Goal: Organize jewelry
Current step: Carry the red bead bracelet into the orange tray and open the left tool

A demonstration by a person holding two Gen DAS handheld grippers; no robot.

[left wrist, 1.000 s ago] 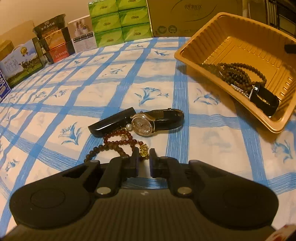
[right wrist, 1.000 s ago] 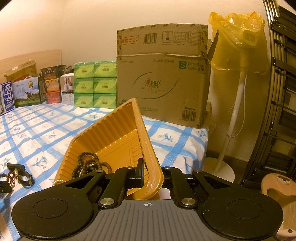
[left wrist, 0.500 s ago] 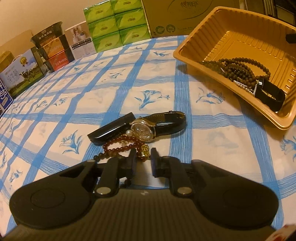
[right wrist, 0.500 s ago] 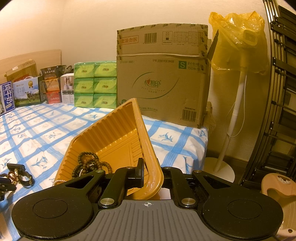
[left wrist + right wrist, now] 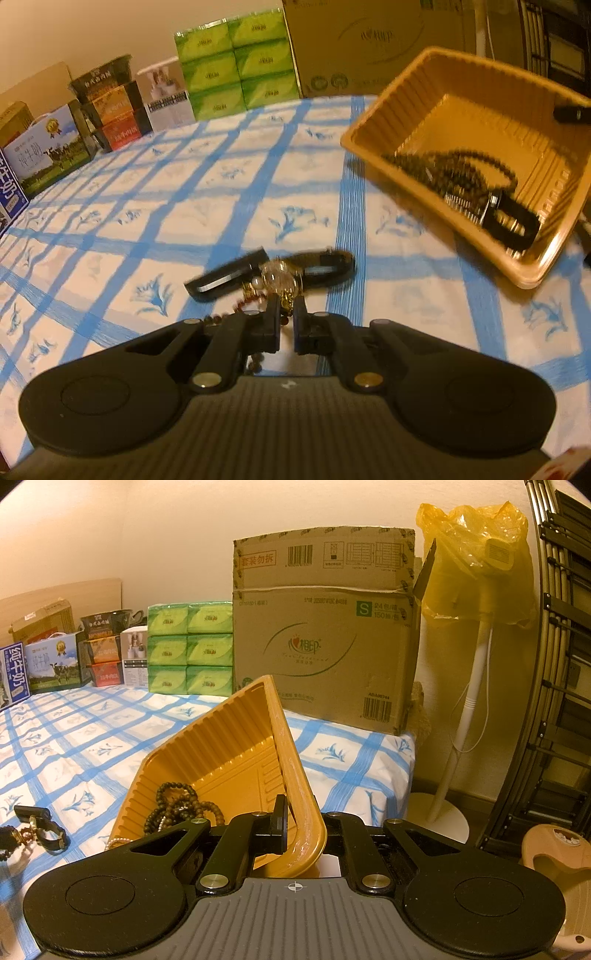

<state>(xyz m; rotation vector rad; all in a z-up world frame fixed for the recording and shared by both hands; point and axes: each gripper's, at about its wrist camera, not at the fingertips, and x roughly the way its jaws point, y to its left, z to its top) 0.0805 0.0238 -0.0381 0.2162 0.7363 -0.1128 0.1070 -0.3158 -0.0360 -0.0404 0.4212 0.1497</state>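
In the left wrist view my left gripper (image 5: pixel 287 308) is shut on the gold charm of a red bead bracelet (image 5: pixel 248 298). The bracelet trails under my left finger. Just beyond lies a gold-faced watch with a black strap (image 5: pixel 295 275), blurred by motion. An orange tray (image 5: pixel 424 92) at the right holds dark bead strings (image 5: pixel 439 168) and a black watch (image 5: pixel 511 221). In the right wrist view my right gripper (image 5: pixel 301 821) is shut on the tray's near rim (image 5: pixel 295 775) and tilts the tray up. The watch on the cloth (image 5: pixel 44 830) shows at the far left.
A blue-checked cloth (image 5: pixel 207 192) covers the table. Green tissue packs (image 5: pixel 236 62), milk cartons (image 5: pixel 44 151) and a large cardboard box (image 5: pixel 325 638) line the far edge. A standing fan under a yellow bag (image 5: pixel 476 561) stands off the table's right end.
My left gripper has moved forward onto the bracelet and closed on its gold charm. The watch and bracelet appear to shift with it. The right gripper and tray have not moved.
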